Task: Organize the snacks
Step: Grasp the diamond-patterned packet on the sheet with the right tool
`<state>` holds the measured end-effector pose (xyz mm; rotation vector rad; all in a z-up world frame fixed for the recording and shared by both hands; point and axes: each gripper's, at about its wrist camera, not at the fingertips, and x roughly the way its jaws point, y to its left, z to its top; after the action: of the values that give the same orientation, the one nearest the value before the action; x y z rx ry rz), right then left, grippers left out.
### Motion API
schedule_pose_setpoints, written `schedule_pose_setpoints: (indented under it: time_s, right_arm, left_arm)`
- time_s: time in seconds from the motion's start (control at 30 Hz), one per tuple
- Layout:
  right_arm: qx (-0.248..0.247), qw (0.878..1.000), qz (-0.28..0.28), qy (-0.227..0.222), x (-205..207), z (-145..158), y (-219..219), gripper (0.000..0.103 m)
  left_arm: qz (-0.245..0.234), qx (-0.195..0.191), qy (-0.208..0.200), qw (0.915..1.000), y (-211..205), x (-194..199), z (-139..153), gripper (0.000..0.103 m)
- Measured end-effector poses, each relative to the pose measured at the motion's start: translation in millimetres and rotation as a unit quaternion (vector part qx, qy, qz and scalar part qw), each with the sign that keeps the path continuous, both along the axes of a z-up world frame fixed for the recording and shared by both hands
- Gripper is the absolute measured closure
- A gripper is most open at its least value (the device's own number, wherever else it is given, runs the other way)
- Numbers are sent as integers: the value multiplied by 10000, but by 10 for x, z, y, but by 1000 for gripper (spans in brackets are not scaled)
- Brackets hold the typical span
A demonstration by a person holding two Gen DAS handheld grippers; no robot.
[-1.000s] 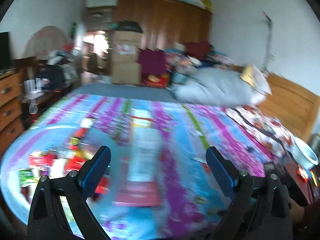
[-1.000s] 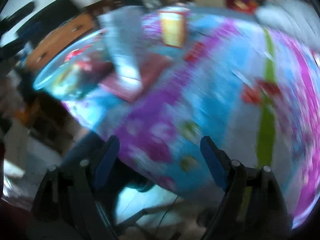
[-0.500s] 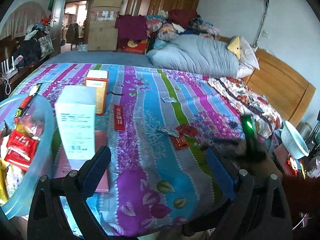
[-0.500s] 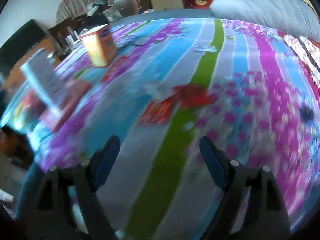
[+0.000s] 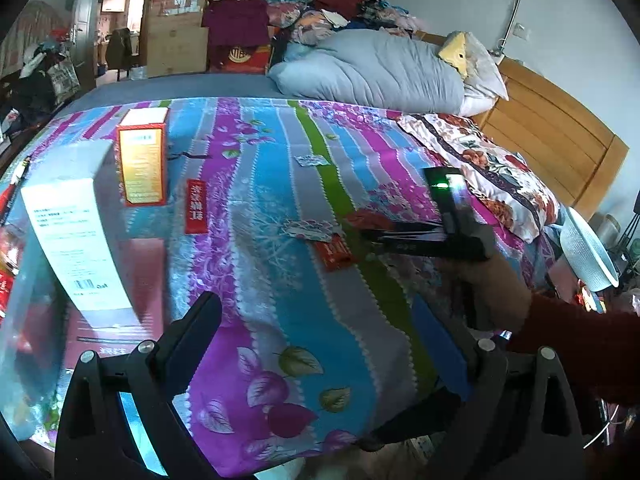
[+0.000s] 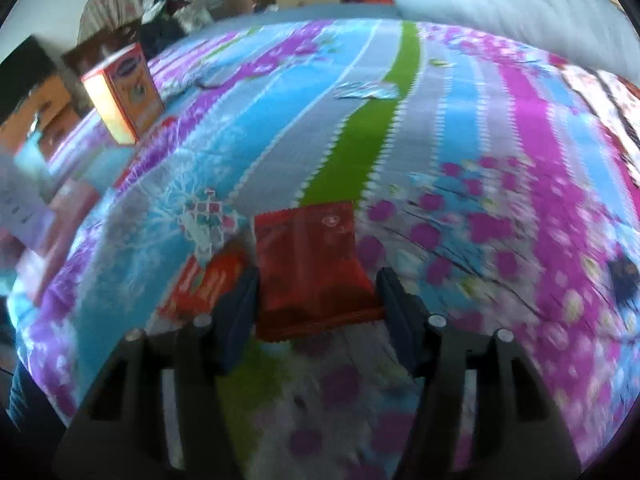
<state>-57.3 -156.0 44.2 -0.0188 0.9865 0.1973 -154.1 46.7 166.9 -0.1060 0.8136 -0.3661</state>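
A dark red snack packet (image 6: 308,268) lies flat on the striped bedspread (image 6: 360,140). My right gripper (image 6: 316,278) is down over it with a finger on each side. Its jaws are closing, and the pads stand just off the packet's edges. An orange-red packet (image 6: 204,284) lies just left of the left finger, a patterned packet (image 6: 204,220) beyond. In the left wrist view my left gripper (image 5: 328,340) hangs open over the near bedspread with nothing between its fingers. There the right gripper (image 5: 376,236) shows from the side, held by a hand (image 5: 492,288).
An upright orange box (image 5: 142,160), a white box (image 5: 76,240) on a pink box (image 5: 116,312) and a clear tub (image 5: 16,292) of snacks stand at the left. A long red packet (image 5: 196,206) and a small patterned packet (image 5: 312,160) lie mid-bed. Grey duvet (image 5: 372,68) and headboard (image 5: 560,136) are behind.
Both views swung from the bed's left side to its middle. The right gripper came down over the dark red packet and its jaws narrowed. It entered the left wrist view.
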Motion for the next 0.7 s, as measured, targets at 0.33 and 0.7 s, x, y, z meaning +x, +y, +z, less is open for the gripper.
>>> schedule_pose_setpoints:
  time_s: [0.33,0.7]
  right_arm:
    - [-220,9971,609,-388,-224,378,173,21]
    - [-1081,9749,1882,492,643,-301,1144,32]
  left_arm:
    - [32,-191,127,9997,22,48,-119,7]
    - [86,-195,359,9991,89,67,-235,7]
